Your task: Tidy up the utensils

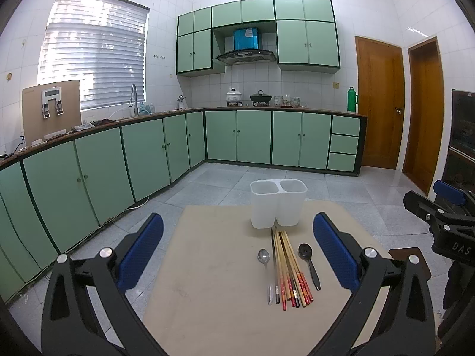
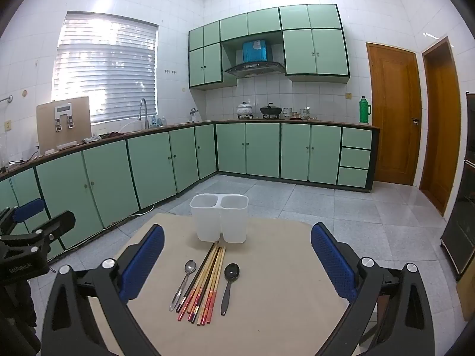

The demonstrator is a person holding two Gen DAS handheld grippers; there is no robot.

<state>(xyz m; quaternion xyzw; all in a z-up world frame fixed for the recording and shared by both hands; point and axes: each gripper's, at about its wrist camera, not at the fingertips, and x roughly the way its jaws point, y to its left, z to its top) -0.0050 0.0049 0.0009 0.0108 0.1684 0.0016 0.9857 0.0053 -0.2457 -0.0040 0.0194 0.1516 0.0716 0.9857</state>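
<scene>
Both our left gripper (image 1: 237,252) and right gripper (image 2: 237,259) hung spread and empty low in frame; chopsticks (image 2: 204,281) and two spoons lay mid-worktop (image 2: 282,311), ends toward the white two-compartment holder (image 2: 219,218), ready for sorting.

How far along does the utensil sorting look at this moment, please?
Nothing looks done: the white two-compartment holder appears empty. Nothing is in hand either; the left gripper and right gripper are both open above the table. Left to sort: the metal spoon, the chopsticks and the black spoon.
</scene>
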